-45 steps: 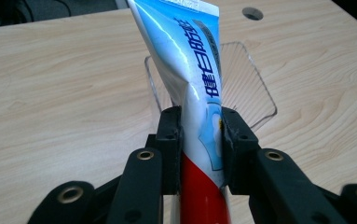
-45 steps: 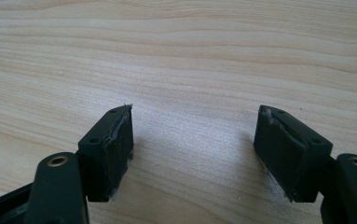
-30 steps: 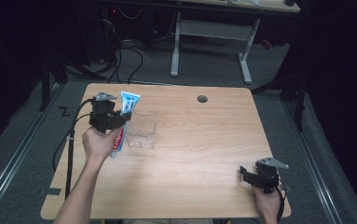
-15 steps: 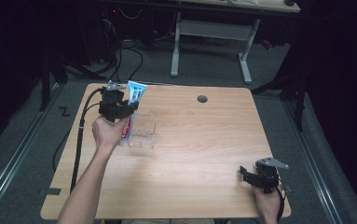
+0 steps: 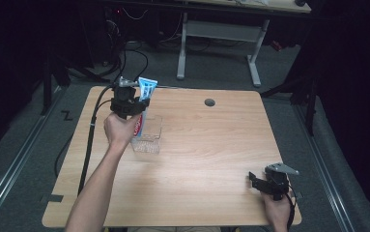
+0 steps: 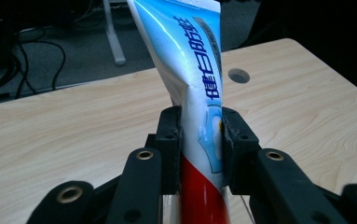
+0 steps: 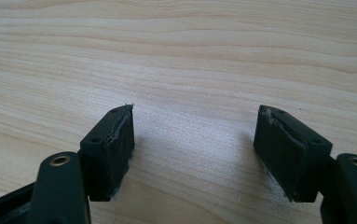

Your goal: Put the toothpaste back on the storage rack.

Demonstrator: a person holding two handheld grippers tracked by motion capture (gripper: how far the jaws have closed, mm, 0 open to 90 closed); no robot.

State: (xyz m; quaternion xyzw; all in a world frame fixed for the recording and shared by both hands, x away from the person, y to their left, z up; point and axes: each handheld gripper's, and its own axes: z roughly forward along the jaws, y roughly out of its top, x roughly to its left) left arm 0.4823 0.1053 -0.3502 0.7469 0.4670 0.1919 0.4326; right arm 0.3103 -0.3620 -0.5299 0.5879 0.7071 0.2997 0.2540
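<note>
A blue, white and red toothpaste tube (image 5: 144,99) stands nearly upright in the air at the table's far left, and my left gripper (image 5: 133,107) is shut on its middle. In the left gripper view the tube (image 6: 192,70) is squeezed between both pads (image 6: 172,140), with its blue end rising and its red end below. Its lower end hangs over a clear plastic box (image 5: 149,137) on the table. At the near right edge my right gripper (image 5: 254,180) rests low over the wood; its view shows the fingers (image 7: 115,149) wide apart with bare wood between them.
The wooden table (image 5: 211,145) has a round cable hole (image 5: 209,102) near its far edge. A black cable (image 5: 90,140) trails from the left gripper over the left edge. A white-legged desk (image 5: 216,43) stands beyond on grey floor.
My left gripper has lifted the toothpaste tube off the table and swung it upright, moving away and slightly right toward the clear box. The right gripper has stayed in place.
</note>
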